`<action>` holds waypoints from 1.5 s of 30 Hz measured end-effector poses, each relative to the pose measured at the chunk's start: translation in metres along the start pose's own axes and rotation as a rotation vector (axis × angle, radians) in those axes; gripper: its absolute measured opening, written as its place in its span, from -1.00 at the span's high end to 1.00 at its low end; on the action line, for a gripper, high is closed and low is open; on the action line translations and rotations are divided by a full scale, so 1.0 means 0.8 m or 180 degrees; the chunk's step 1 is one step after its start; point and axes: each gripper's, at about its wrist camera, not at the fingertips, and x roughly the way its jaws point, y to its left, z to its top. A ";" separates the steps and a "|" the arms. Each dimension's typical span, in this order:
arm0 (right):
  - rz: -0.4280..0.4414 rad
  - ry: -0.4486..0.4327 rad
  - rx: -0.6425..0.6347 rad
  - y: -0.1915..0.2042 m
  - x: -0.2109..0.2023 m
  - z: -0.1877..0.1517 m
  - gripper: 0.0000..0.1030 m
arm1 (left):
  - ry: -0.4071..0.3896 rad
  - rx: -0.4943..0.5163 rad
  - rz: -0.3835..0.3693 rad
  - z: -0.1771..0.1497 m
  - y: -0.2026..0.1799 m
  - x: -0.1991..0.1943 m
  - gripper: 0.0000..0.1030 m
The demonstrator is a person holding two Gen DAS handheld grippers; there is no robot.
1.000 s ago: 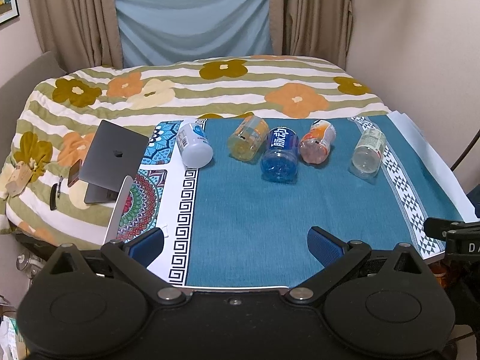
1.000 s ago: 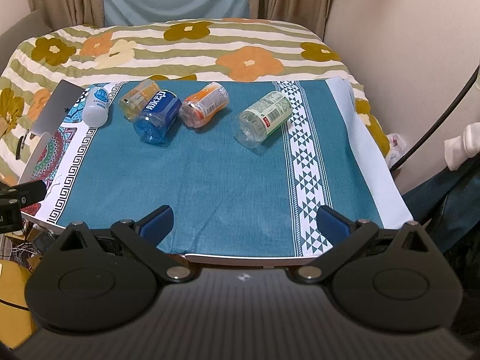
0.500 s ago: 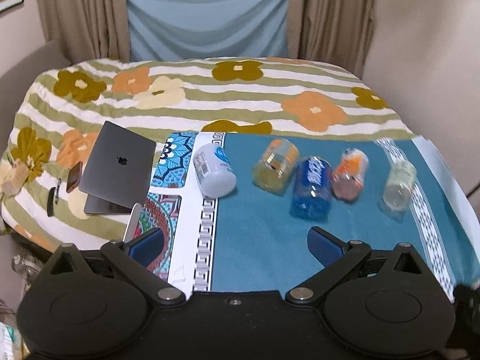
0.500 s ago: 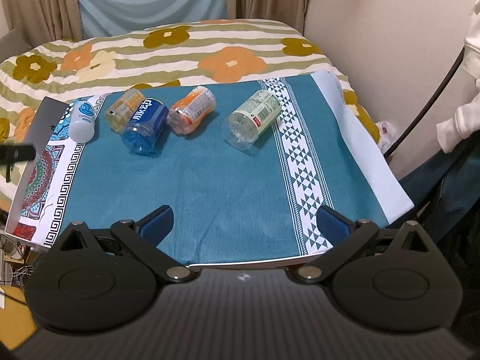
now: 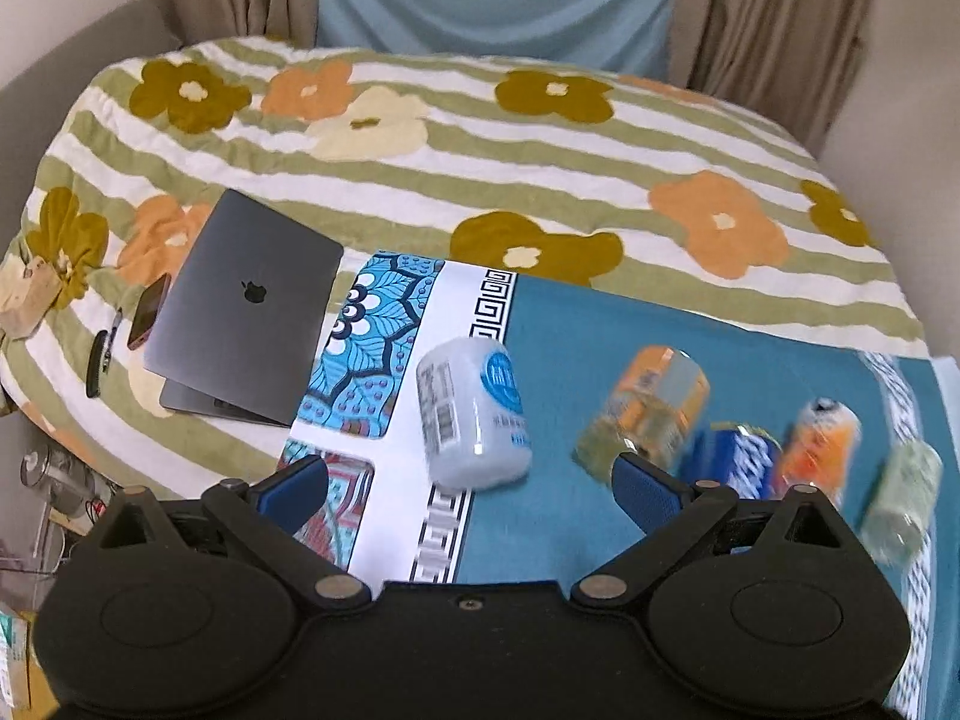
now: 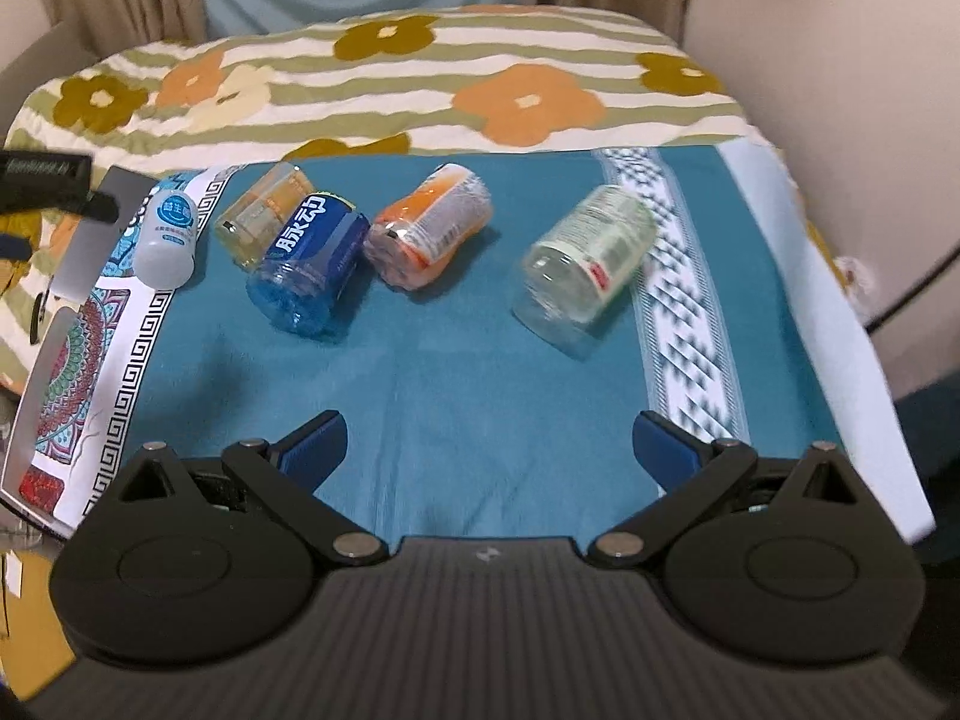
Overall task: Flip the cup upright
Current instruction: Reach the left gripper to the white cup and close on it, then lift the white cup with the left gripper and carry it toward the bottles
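Several cut-bottle cups lie on their sides on a teal cloth (image 6: 456,384). From left: a white cup (image 5: 474,420) (image 6: 168,234), a yellow-orange cup (image 5: 648,414) (image 6: 264,213), a blue cup (image 6: 309,267) (image 5: 741,459), an orange cup (image 6: 429,228) (image 5: 819,444) and a clear green-labelled cup (image 6: 582,267) (image 5: 903,489). My left gripper (image 5: 468,486) is open, just in front of the white cup. My right gripper (image 6: 489,441) is open and empty, well short of the cups.
A grey laptop (image 5: 243,306), a phone (image 5: 148,311) and a pen (image 5: 108,342) lie on the flowered bedspread (image 5: 420,138) at the left. Patterned cloth borders (image 6: 690,324) edge the teal area. A wall (image 6: 840,60) stands at the right.
My left gripper has moved forward and left, now close to the white cup. My right gripper has moved forward toward the cups. The cups have not moved.
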 end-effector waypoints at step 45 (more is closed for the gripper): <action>0.0243 0.0132 -0.0042 -0.009 0.057 0.036 -1.00 | 0.0645 -0.0147 -0.0398 -0.022 -0.019 0.042 -0.27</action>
